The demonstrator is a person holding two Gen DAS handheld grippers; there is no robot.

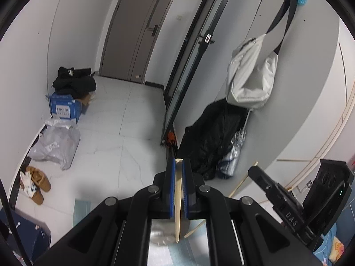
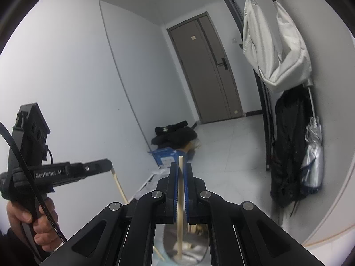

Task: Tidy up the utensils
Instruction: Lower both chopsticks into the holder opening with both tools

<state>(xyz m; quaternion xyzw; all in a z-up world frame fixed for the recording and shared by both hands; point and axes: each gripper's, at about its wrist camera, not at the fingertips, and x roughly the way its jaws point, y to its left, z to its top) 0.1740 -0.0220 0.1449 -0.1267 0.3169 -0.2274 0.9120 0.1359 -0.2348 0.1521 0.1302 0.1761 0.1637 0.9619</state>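
Left claw (image 1: 179,166) clamped tight on a flat pale wooden chopstick (image 1: 178,199), right claw (image 2: 181,170) likewise on a round pale wooden chopstick (image 2: 180,199), both aloft over what looks like a shiny metal holder (image 2: 186,243); thin pinch, sticks could pivot and miss it.

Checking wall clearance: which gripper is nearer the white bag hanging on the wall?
Right. The white bag hangs up and right of the right gripper; the left gripper sits on its other side, farther from the bag.
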